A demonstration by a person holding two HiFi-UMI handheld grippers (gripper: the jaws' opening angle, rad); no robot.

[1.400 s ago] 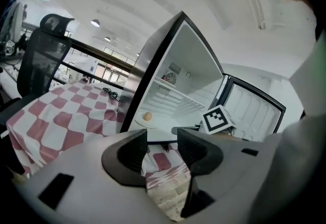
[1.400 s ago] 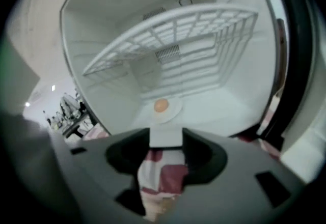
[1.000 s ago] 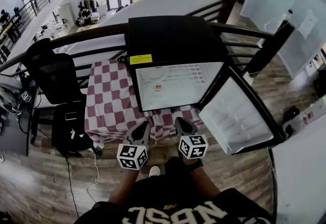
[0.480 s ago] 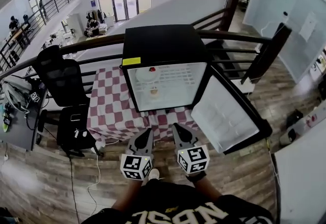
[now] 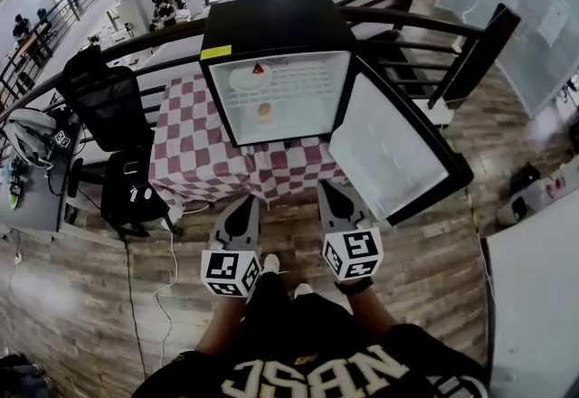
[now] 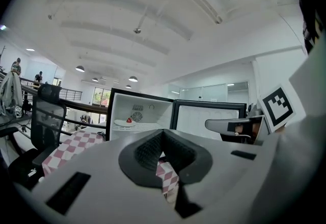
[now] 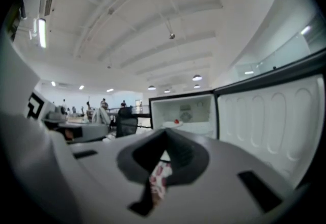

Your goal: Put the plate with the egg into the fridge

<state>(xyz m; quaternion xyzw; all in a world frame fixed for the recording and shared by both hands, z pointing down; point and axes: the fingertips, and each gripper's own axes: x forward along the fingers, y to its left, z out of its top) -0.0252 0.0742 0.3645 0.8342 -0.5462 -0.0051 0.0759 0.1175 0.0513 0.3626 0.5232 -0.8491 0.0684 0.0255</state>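
Note:
The small black fridge (image 5: 271, 25) stands open on a table with a red-and-white checked cloth (image 5: 194, 152). On its lower level lies a white plate with the egg (image 5: 265, 111). On the shelf above sits another white plate with a red item (image 5: 251, 75), which also shows in the left gripper view (image 6: 126, 121) and the right gripper view (image 7: 176, 123). My left gripper (image 5: 244, 204) and right gripper (image 5: 332, 192) are both shut and hold nothing. They hang side by side over the floor, well short of the fridge. In the gripper views the left gripper (image 6: 162, 134) and right gripper (image 7: 164, 133) point level at the fridge.
The fridge door (image 5: 391, 152) swings open to the right, toward me. A black office chair (image 5: 109, 107) stands left of the table, with a desk (image 5: 27, 179) further left. A dark railing (image 5: 434, 21) runs behind the fridge. Wooden floor (image 5: 425, 270) lies around my feet.
Both grippers have drawn back from the fridge front toward my body and risen. The fridge now sits farther up in the head view.

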